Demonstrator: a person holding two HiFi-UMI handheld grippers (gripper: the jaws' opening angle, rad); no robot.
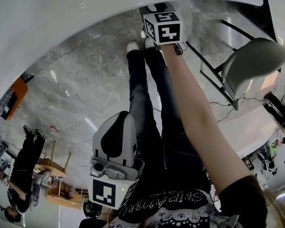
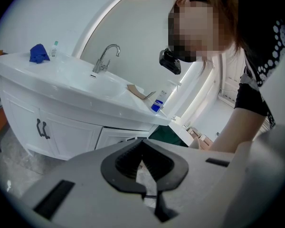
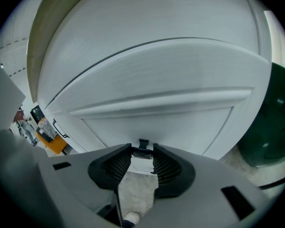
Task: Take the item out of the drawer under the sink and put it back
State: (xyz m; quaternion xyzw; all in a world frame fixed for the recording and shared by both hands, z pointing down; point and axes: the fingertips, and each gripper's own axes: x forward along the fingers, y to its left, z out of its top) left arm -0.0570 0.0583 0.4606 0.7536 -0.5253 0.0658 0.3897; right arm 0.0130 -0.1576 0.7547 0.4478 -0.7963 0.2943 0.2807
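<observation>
The right gripper (image 3: 142, 152) tilts down at the white drawer front (image 3: 171, 118) under the sink counter's edge (image 3: 156, 65). Its jaws are spread wide, with the dark handle (image 3: 143, 143) between the tips. The bare right arm (image 1: 199, 113) is stretched out straight. The left gripper (image 2: 142, 144) is held near the body, its jaws pressed together on nothing.

- The floor (image 1: 71, 89) is of grey stone like marble, glossy, with bright spots of light on it.
- A grey chair (image 1: 254, 63) with dark metal legs stands near a white table (image 1: 256, 127).
- Small wooden stools (image 1: 50, 165) stand on the floor, well apart from the chair.
- The wall (image 2: 33, 13) is white and has a pale arched recess (image 2: 137, 37).
</observation>
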